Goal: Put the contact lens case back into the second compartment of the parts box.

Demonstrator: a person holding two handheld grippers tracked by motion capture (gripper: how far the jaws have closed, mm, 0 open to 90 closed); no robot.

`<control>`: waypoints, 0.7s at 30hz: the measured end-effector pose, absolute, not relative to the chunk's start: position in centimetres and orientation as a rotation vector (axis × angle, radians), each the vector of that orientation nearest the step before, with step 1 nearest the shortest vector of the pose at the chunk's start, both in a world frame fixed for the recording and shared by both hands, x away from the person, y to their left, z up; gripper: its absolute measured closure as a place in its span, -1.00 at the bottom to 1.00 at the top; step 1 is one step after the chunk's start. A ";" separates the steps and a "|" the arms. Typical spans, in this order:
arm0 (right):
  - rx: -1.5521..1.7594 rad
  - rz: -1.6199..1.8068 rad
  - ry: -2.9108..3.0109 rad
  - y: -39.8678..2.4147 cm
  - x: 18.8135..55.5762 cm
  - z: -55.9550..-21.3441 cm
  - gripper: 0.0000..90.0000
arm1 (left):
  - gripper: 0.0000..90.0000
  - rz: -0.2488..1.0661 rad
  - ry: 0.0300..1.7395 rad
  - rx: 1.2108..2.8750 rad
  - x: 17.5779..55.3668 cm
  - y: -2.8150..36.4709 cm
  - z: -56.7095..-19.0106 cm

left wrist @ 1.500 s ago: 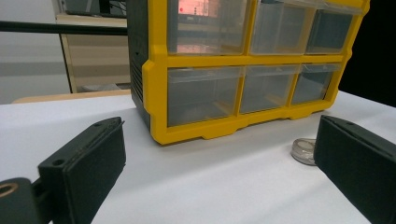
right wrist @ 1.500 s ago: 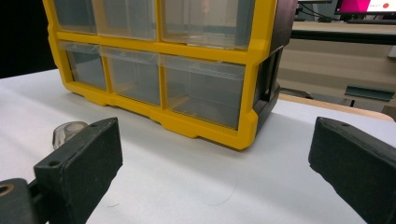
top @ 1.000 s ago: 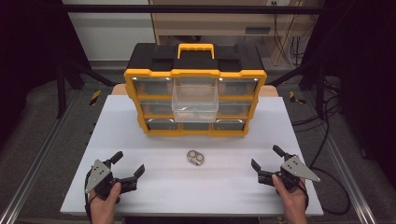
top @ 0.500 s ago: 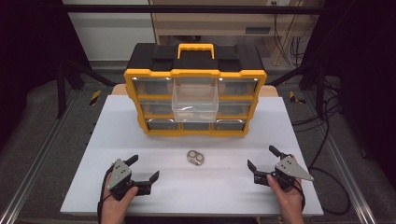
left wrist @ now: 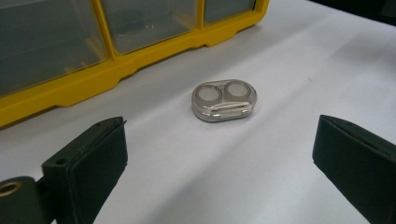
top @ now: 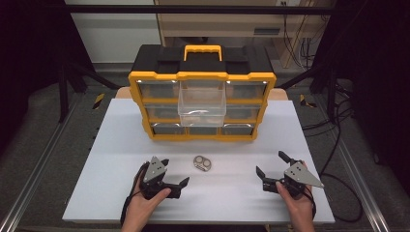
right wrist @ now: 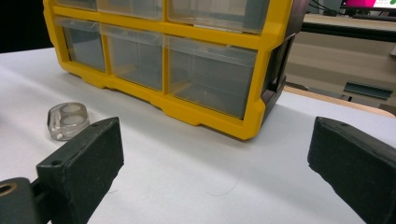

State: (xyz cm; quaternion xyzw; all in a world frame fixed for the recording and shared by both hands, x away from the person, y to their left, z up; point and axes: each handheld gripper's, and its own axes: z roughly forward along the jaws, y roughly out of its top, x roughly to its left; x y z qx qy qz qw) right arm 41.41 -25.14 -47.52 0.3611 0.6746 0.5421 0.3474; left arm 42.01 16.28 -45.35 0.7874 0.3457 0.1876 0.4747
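Observation:
A small clear oval case [top: 202, 163] with two round wells lies on the white table [top: 111, 145] in front of the yellow and black drawer organizer [top: 202, 77]. In the left gripper view the case [left wrist: 224, 101] sits ahead, between and beyond the jaws. My left gripper [top: 174, 175] is open, just left of and nearer than the case, empty. My right gripper [top: 271, 165] is open and empty at the right front. Its own view has the case [right wrist: 68, 120] far left and the organizer [right wrist: 187, 60] ahead. The organizer's top middle clear drawer [top: 202, 102] is pulled out.
The organizer stands at the back middle of the table, its other drawers shut. Cables [top: 338, 183] trail off the table's right side. Dark frame legs and floor surround the table. Bare white surface lies between the two grippers.
My left gripper has moved right and forward toward the case, turning so its jaws face it. The right gripper has shifted only slightly.

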 end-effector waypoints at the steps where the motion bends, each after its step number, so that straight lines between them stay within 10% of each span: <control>1: 0.936 1.406 1.750 -25.1 41.4 -47.5 -0.92 | -0.94 0.459 0.853 1.941 42.2 16.1 -45.2; 21: 0.922 1.387 1.778 -24.6 41.4 -47.8 -0.92 | -0.93 0.442 0.835 2.119 45.5 12.4 -44.5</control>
